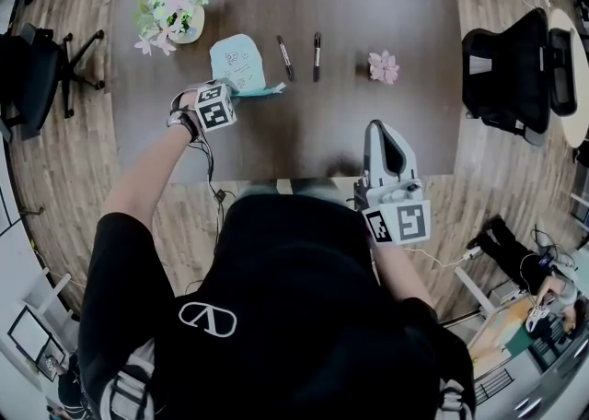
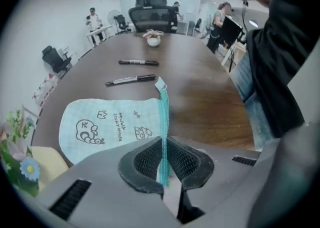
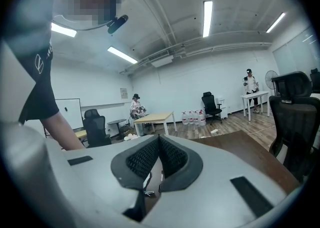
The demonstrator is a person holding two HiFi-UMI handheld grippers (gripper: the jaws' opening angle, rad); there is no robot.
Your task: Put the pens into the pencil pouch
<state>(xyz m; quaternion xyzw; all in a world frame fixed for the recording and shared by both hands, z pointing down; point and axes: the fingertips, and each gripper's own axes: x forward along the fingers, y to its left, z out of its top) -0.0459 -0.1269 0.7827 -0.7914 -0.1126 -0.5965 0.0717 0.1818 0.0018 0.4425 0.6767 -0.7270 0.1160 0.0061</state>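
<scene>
On the desk, our left tool is clamped on the zipper edge of the pencil pouch, our right tool hangs closed and empty, and both pens lie just right of it, none packed yet.

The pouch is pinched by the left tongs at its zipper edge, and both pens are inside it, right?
No: both pens lie on the table beside the pouch, as the head view shows. The left tongs do pinch its zipper edge.
</scene>
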